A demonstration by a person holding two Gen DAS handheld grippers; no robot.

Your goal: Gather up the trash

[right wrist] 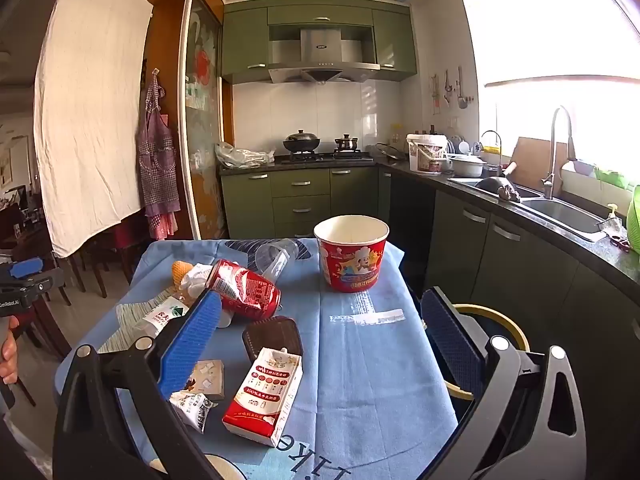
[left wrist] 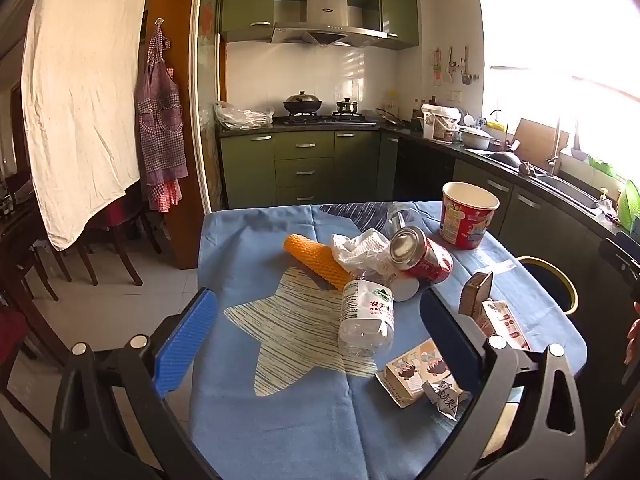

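Right gripper [right wrist: 320, 336]: jaws spread wide, nothing held. Between the fingers: red-and-white carton [right wrist: 266, 396], brown tray [right wrist: 274, 336], blue tablecloth [right wrist: 360, 360]. Beyond the fingertips: red paper bucket [right wrist: 352, 256], upright. Beside the left finger: crushed red can [right wrist: 246, 288], plastic bottle [right wrist: 158, 316], small wrapper [right wrist: 194, 406].

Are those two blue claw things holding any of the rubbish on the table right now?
No, nothing is held. The left gripper and the right gripper both stand wide open above the blue tablecloth, their pads touching none of the trash.
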